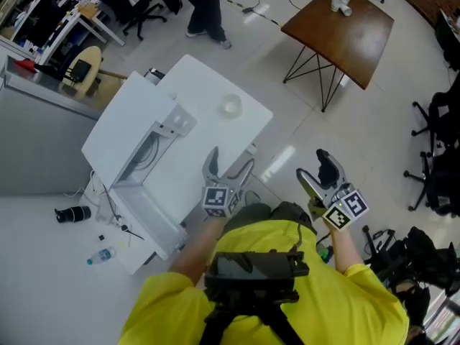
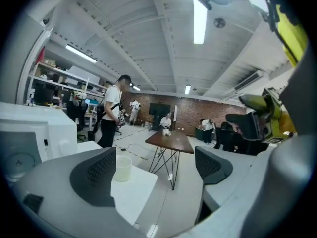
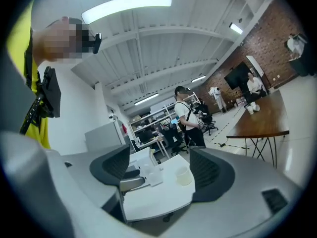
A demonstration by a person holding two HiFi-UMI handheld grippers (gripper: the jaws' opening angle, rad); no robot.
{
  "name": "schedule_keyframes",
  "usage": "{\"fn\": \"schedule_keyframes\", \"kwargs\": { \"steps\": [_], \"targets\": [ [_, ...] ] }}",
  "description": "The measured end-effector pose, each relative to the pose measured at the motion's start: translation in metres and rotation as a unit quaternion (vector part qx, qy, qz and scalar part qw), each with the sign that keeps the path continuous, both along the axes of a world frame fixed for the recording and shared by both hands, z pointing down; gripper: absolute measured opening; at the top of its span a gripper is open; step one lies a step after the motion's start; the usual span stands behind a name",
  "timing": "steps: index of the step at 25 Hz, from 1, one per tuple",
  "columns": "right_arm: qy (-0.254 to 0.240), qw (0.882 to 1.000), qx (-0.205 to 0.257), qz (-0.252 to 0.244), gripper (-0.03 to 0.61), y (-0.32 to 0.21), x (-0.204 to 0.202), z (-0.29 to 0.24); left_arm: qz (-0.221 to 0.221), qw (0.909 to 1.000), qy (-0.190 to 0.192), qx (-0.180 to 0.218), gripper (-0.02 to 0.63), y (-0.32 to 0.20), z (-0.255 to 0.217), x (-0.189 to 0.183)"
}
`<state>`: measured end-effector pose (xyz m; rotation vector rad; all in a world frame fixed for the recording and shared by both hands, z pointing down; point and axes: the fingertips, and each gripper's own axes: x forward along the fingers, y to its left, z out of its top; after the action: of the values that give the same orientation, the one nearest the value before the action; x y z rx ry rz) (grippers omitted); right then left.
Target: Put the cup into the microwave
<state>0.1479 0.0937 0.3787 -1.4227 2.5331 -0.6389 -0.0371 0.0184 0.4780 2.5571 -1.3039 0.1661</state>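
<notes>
We face a white worktop with a white microwave on its left. The left hand-held gripper and the right hand-held gripper both gape wide and hold nothing. A small translucent cup stands on the worktop well beyond them. It looks light, thin and crushable, so we would grip its wall gently.

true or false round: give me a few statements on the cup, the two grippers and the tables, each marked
1. The cup stands on the white table. True.
2. The left gripper is shut on the cup. False: its jaws stand apart and empty, and the cup is farther out on the table.
3. The right gripper is open and holds nothing. True.
4. The cup is inside the microwave. False: it stands outside, apart from it on the table top.
5. The brown table is bare. False: small white things sit on it.
</notes>
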Motion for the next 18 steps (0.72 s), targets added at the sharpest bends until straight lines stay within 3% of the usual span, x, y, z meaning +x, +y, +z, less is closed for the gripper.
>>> {"fn": "schedule_keyframes", "kwargs": {
  "steps": [5, 10, 18],
  "targets": [
    [-0.001, 0.998, -0.038, -0.057, 0.388, -0.061, -0.026, 0.043, -0.065, 0.9963, -0.052, -0.022, 0.488, -0.089, 0.099, -0.009],
    [0.001, 0.990, -0.078, -0.118, 0.388, -0.128, -0.045, 0.094, -0.093, 0.9926, -0.047, -0.063, 0.503, -0.172, 0.183, 0.004],
    [0.020, 0.983, -0.117, -0.144, 0.387, -0.193, -0.039, 0.122, -0.112, 0.9901, -0.055, -0.064, 0.531, -0.241, 0.227, 0.020]
  ]
}}
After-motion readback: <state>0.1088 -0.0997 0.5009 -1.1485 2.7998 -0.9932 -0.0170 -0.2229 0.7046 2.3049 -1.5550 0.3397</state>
